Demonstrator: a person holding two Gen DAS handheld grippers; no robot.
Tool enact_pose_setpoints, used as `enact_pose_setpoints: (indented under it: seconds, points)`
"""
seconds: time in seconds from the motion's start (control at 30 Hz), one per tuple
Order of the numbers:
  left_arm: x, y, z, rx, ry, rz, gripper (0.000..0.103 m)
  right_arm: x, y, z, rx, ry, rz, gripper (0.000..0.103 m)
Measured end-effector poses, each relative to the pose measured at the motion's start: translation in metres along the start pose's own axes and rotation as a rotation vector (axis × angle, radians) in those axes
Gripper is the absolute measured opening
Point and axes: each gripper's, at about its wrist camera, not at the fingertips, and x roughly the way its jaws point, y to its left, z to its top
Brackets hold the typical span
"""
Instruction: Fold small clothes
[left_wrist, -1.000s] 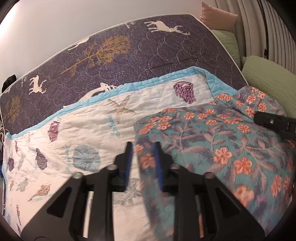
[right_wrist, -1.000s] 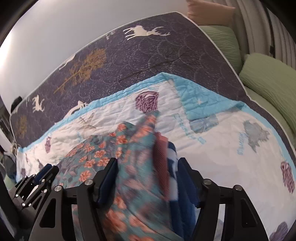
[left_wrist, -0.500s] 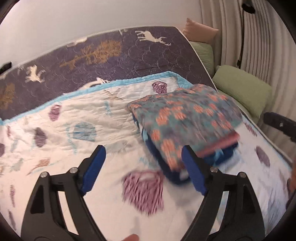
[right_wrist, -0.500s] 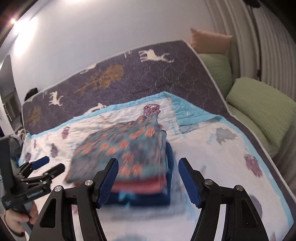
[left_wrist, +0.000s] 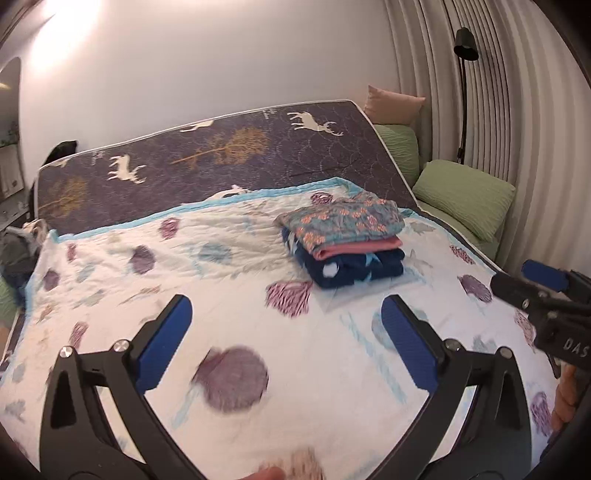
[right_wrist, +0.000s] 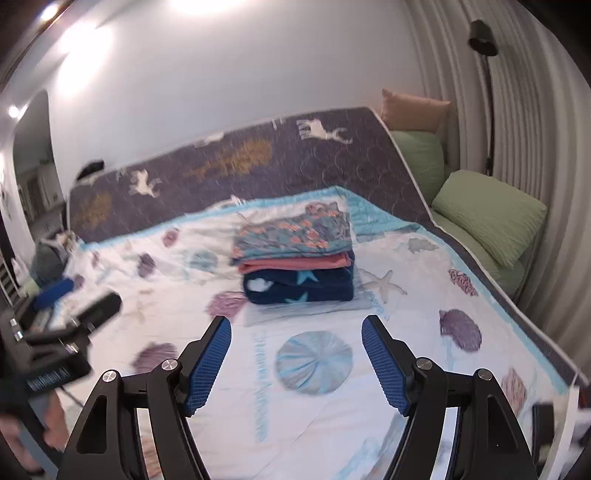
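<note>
Seashell-print quilt bearing folded clothes stack; left hand-held gripper and right hand-held gripper opening, both empty.

quilt: stitched cloth | navy blanket: fleecy | pads: ribbed

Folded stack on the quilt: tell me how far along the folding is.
Done: three folded pieces sit stacked on the quilt, the floral garment on top, a pink garment under it, a navy star-print garment at the bottom. In hand: nothing; the left tongs and right tongs are empty, jaws opening, clear of the stack. Left: possibly the dark heap at the bed's far edge; I cannot tell whether it is clothing.
</note>
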Motion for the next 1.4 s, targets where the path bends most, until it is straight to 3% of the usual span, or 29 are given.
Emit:
enact_pose_setpoints:
  seconds: [0.23, 0.4, 0.57, 0.8, 1.4]
  points:
    - [-0.061, 0.007, -0.030, -0.077, 0.007, -0.008, 0.102, -0.078, 0.021, -0.022, -0.018, -0.089, -0.031, 0.084]
    - [-0.092, 0.004, -0.046, -0.067, -0.001, 0.024, 0.102, -0.109, 0.030, -0.039, -0.057, -0.119, -0.057, 0.085]
    - [-0.109, 0.001, -0.059, -0.064, 0.005, 0.000, 0.102, -0.123, 0.028, -0.055, -0.033, -0.100, -0.055, 0.085]
    - [-0.128, -0.006, -0.078, -0.038, -0.017, 0.040, 0.102, -0.137, 0.025, -0.072, -0.022, -0.080, -0.057, 0.085]
    - [-0.149, -0.009, -0.086, -0.048, -0.030, 0.011, 0.102, -0.152, 0.031, -0.086, -0.030, -0.100, -0.053, 0.086]
